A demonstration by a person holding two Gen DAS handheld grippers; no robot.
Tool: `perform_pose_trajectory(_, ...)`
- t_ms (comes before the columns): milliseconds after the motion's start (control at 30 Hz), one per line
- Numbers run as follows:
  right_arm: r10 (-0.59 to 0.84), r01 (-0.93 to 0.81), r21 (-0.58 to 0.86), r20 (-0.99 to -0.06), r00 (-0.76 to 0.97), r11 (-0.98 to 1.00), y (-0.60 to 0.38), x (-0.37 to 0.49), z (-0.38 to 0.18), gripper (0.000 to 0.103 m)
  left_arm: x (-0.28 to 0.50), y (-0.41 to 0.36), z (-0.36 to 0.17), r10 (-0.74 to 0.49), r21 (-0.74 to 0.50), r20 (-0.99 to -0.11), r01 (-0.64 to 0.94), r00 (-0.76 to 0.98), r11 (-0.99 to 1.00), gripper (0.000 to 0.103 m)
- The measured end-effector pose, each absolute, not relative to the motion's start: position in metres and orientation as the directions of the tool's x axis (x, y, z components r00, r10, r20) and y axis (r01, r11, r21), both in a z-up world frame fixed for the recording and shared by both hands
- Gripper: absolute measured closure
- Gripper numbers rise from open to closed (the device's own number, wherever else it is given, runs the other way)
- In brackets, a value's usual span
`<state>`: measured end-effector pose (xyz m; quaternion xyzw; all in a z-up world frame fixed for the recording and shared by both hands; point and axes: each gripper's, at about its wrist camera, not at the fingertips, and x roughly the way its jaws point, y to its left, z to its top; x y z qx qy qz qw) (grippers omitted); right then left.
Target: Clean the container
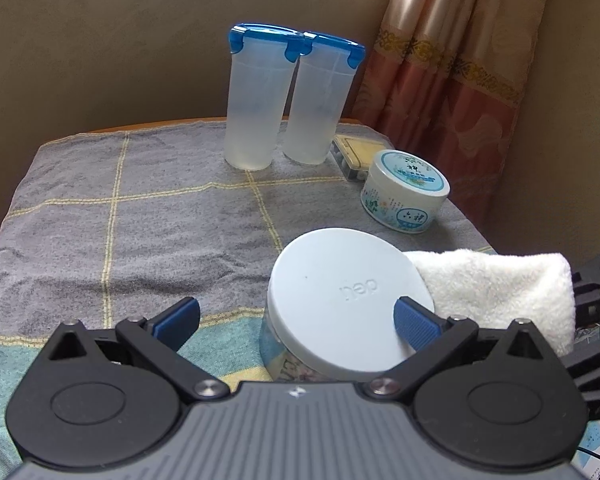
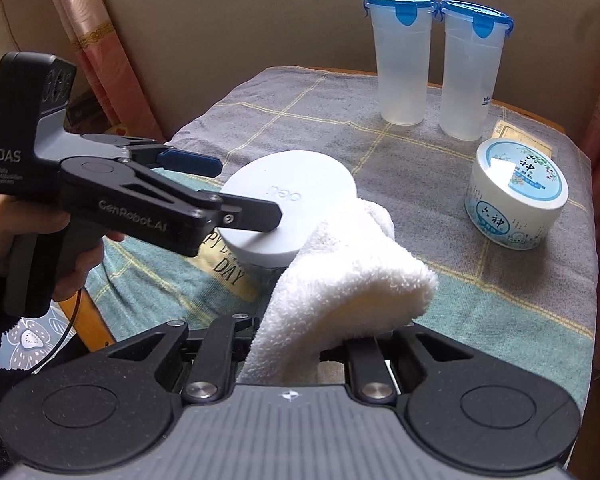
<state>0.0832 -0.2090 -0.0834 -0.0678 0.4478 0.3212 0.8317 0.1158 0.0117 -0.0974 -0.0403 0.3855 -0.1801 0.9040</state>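
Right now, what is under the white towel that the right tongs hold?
The white towel drapes from the right tongs over the edge of the jar's white lid. The jar side beneath the towel is covered, as is the cloth there.

Left claw [image 1: 296, 322] spread wide, right claw [image 2: 300, 344] pinched together, a hand [image 2: 40, 240] on the left's grip.

A clear container [image 1: 278, 354], closed by a round white lid [image 1: 348, 308], is seen tilted on the tabletop [image 1: 140, 216]; a white towel [image 2: 340, 272] is pressed against its side.
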Motion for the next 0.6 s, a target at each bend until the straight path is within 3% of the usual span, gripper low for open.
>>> perform_pose_trajectory(600, 0.543, -0.668, 0.211, -0.769, 0.338, 0.714, -0.185, 0.047, -0.076, 0.084, 0.116, 0.006, -0.093, -0.317, -0.174, -0.704, 0.279, 0.635, 0.944, 0.0)
